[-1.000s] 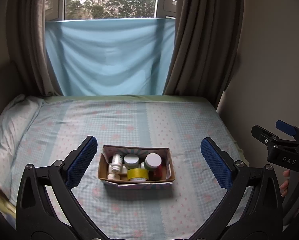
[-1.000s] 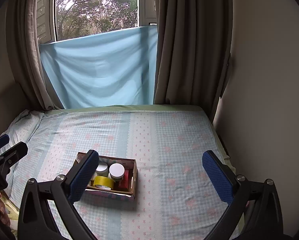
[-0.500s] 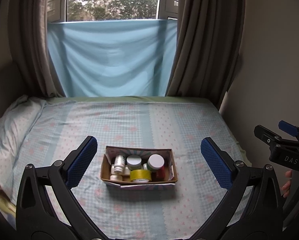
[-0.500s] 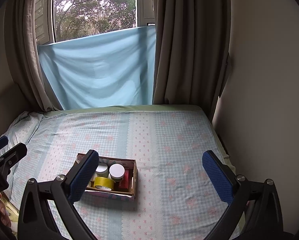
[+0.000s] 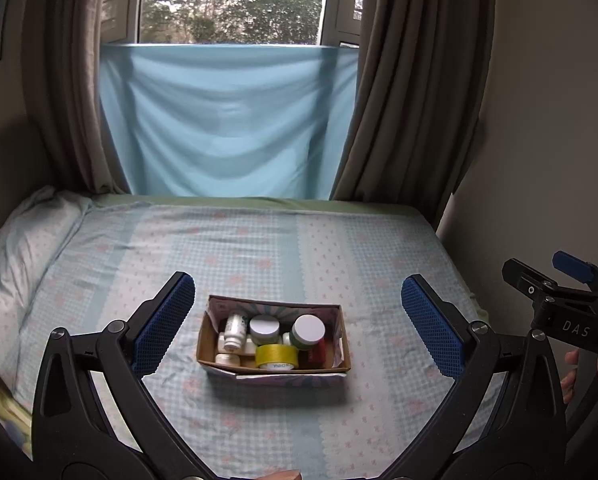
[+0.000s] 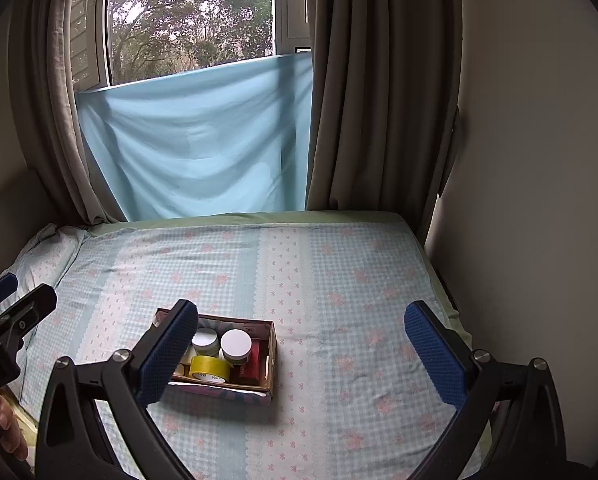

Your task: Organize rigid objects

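A small cardboard box (image 5: 273,372) sits on the bed, also in the right wrist view (image 6: 273,344). It holds a yellow tape roll (image 5: 277,355), a white pill bottle (image 5: 235,330), two white-lidded jars (image 5: 308,330) and a red item (image 6: 255,362). My left gripper (image 5: 297,328) is open and empty, held above and in front of the box. My right gripper (image 6: 301,354) is open and empty, to the right of the box; its left finger hides the box's left part.
The bed (image 5: 299,248) has a checked floral sheet. A pillow (image 5: 23,248) lies at the left. A wall (image 5: 539,140) borders the right edge. Brown curtains (image 5: 411,80) and a blue cloth (image 5: 227,120) hang at the window behind.
Both grippers have drifted slightly back and up; the box sits a little lower and smaller in both views. Nothing was grasped or released.
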`<action>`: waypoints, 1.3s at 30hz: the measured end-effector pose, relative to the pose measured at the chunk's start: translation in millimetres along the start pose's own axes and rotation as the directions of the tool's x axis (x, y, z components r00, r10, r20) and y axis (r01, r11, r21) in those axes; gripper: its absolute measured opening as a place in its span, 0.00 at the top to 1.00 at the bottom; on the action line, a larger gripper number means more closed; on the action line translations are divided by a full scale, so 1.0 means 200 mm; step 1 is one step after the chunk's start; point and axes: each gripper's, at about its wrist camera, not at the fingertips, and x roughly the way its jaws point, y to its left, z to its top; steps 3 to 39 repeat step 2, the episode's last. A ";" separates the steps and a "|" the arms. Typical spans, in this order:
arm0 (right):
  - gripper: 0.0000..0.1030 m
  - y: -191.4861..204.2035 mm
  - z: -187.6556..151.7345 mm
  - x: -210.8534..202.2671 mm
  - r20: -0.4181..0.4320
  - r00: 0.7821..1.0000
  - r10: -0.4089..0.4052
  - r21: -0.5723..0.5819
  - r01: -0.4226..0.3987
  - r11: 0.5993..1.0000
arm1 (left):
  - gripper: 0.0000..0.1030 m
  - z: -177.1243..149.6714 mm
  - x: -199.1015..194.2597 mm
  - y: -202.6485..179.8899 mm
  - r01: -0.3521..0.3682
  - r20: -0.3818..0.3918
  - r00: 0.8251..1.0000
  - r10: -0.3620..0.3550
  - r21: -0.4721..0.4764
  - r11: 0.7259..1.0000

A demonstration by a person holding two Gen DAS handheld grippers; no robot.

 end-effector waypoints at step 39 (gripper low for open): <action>0.00 0.01 0.00 0.01 -0.006 1.000 -0.004 -0.002 0.004 1.000 | 0.00 0.00 0.00 0.00 -0.003 0.002 1.000 0.003 0.007 1.000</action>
